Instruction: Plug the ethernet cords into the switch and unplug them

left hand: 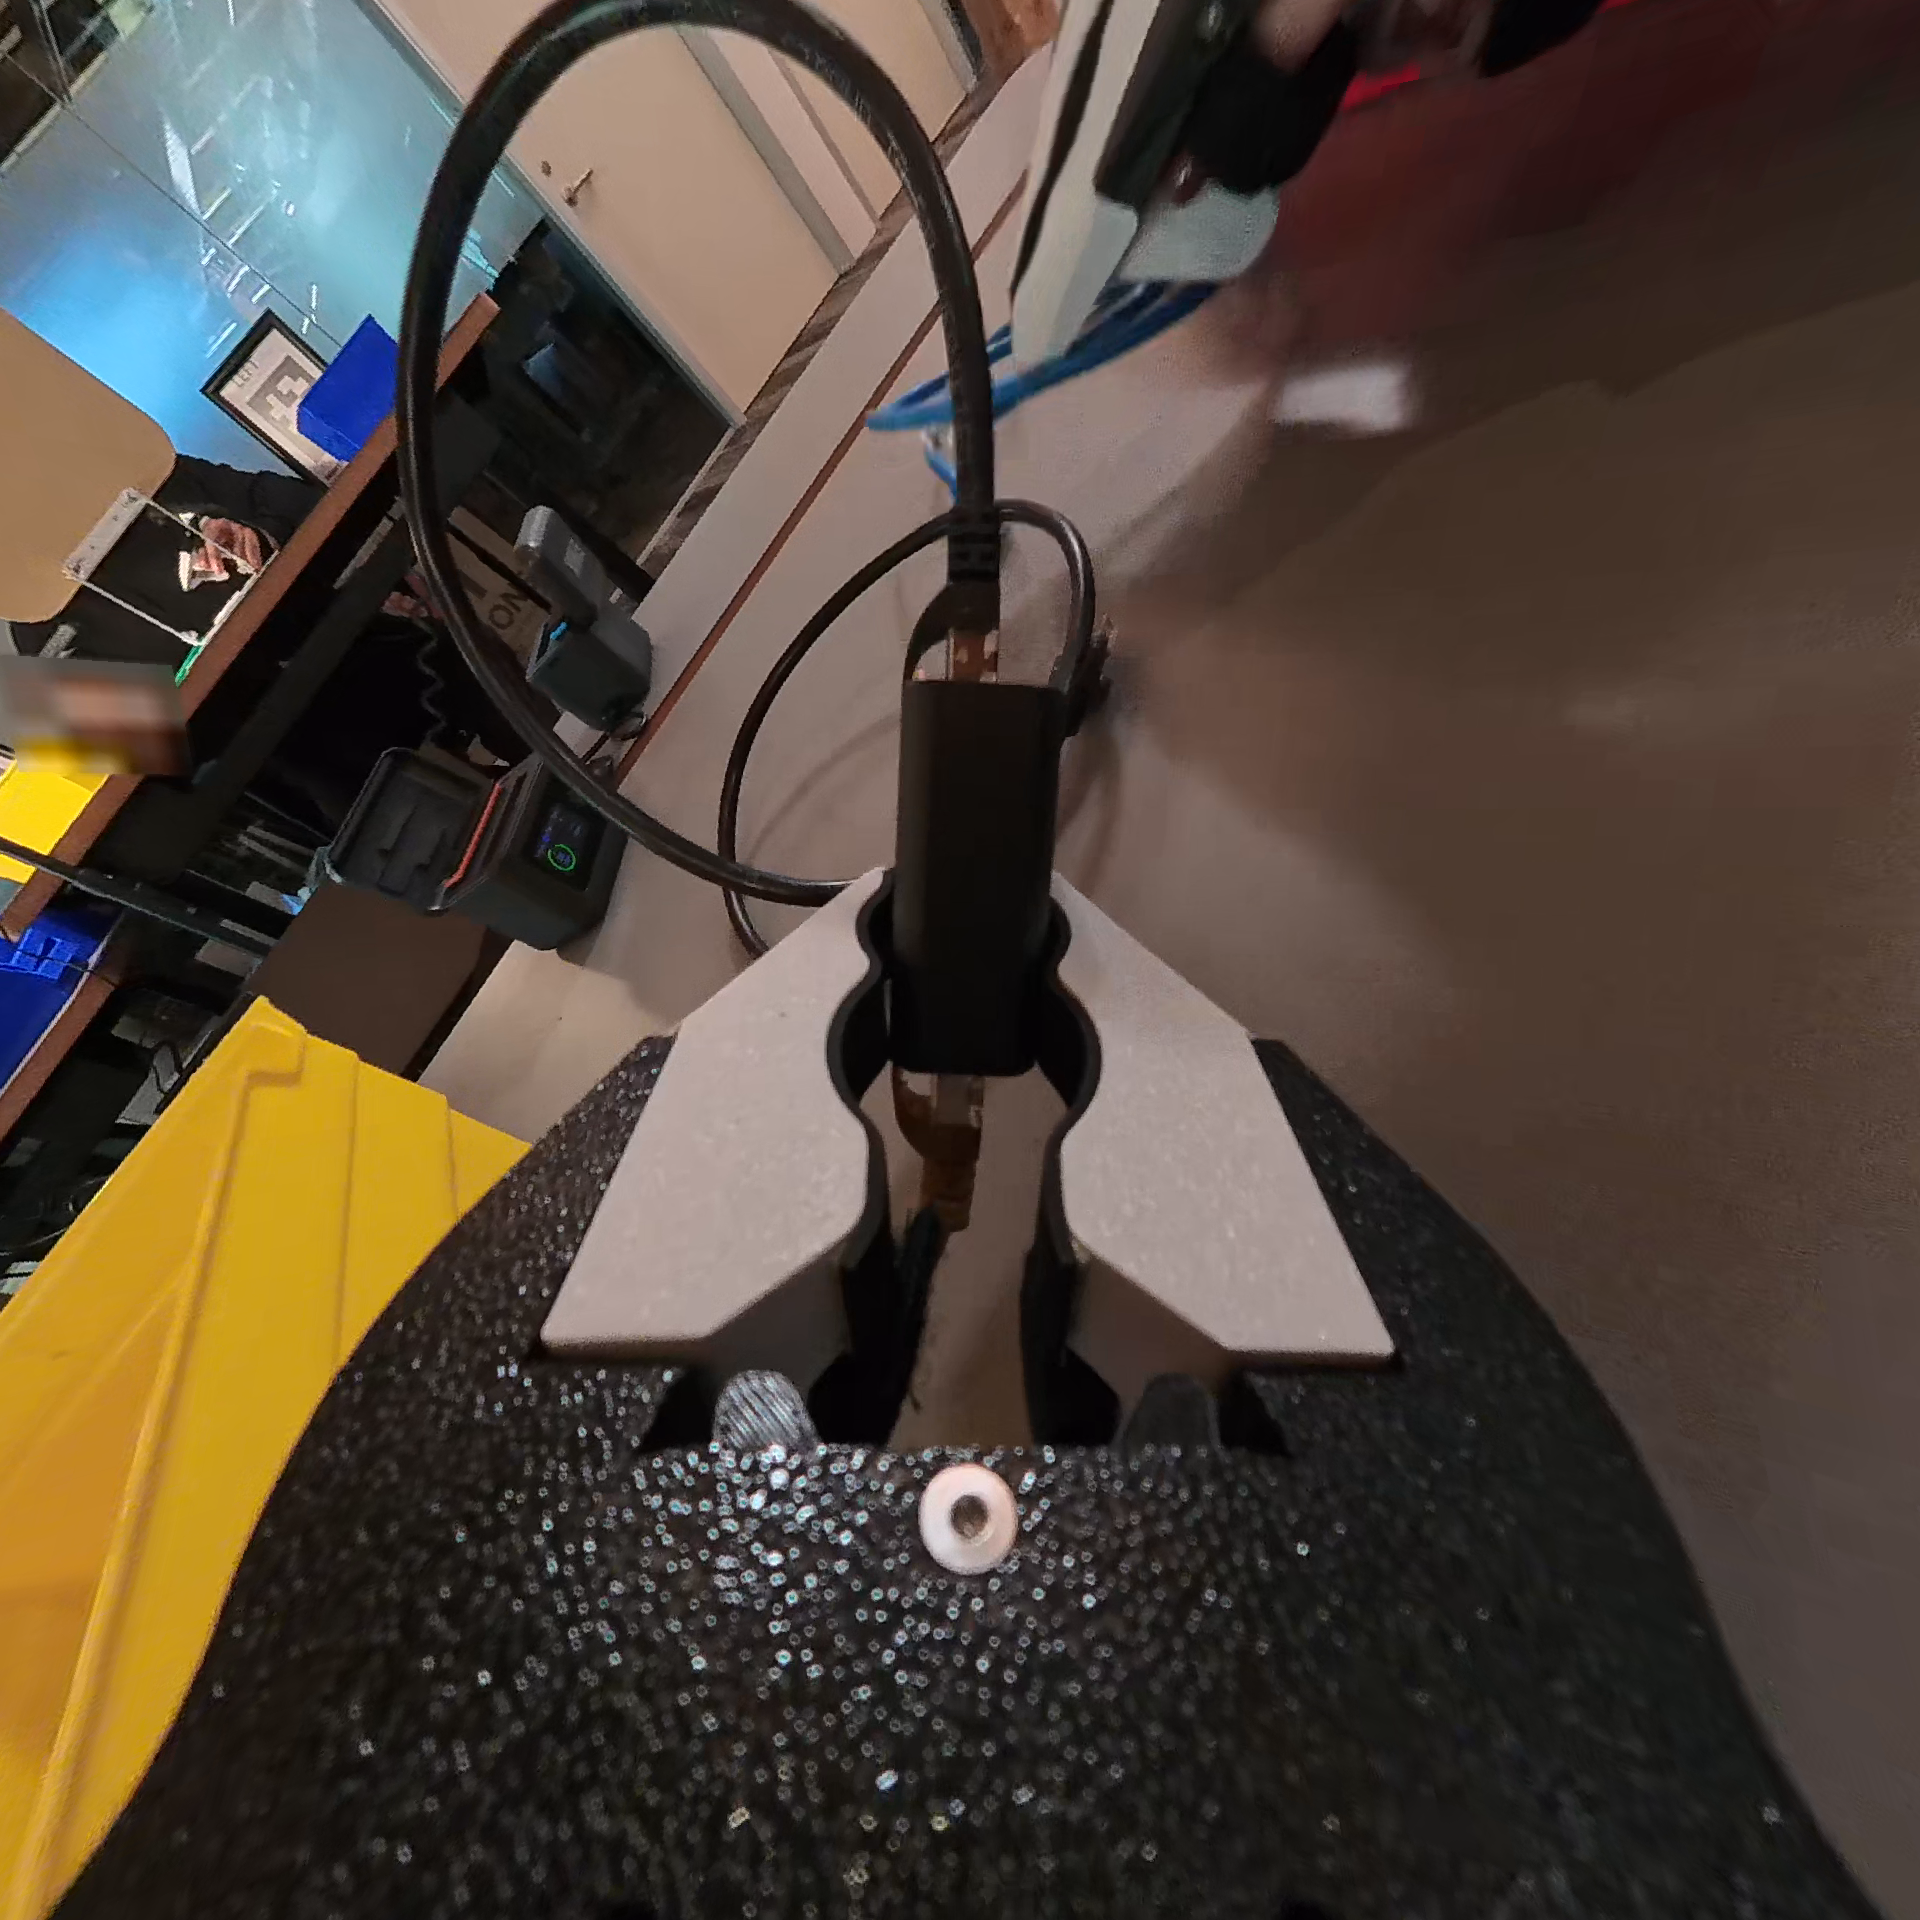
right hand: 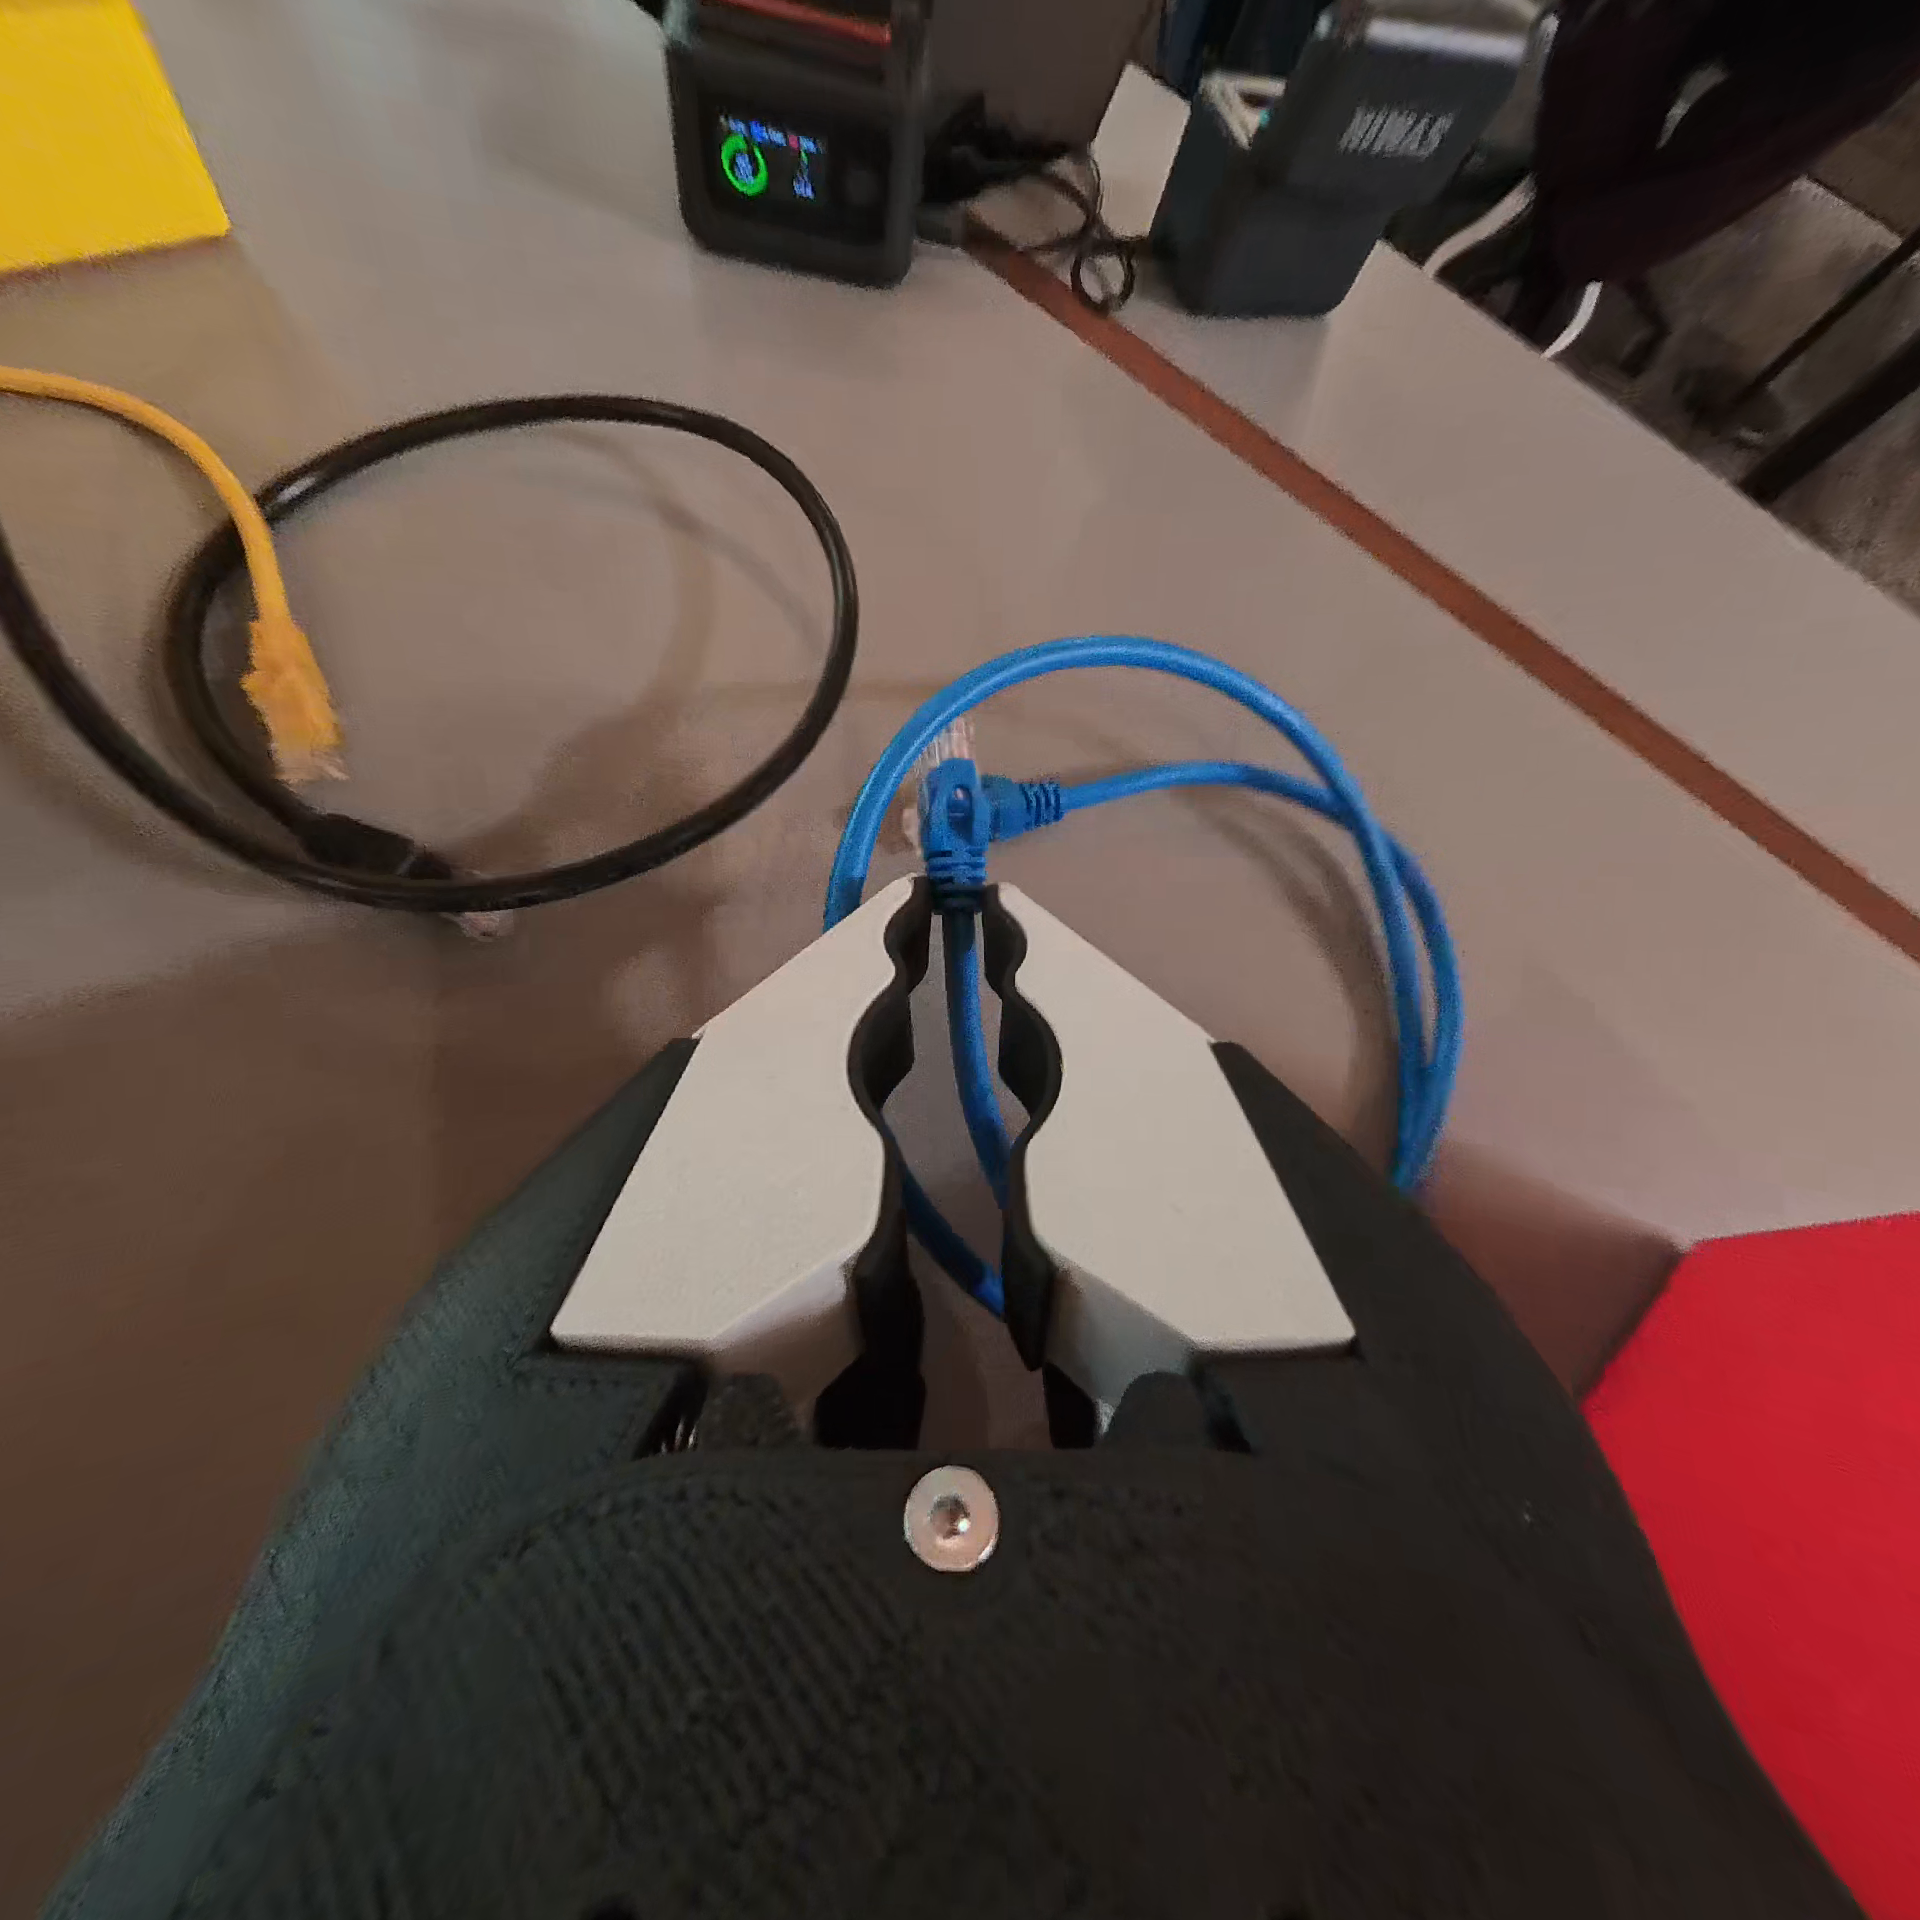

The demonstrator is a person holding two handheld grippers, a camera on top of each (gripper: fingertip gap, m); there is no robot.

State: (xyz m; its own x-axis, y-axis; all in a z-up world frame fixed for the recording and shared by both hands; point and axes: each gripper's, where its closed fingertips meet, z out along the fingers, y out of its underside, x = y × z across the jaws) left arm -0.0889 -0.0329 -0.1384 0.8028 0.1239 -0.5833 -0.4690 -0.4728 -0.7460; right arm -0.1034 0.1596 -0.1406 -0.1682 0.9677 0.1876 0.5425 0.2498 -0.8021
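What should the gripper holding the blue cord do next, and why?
Probably carry the blue cord toward the black switch held by the left gripper. The right gripper pinches it just behind its plug, which sits free, not in any port.

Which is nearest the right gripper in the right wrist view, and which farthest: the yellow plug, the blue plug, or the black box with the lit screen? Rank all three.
1. Blue plug: just beyond the tips of the right gripper, centre.
2. Yellow plug: farther out on the table, left.
3. Black box: far end, top centre.
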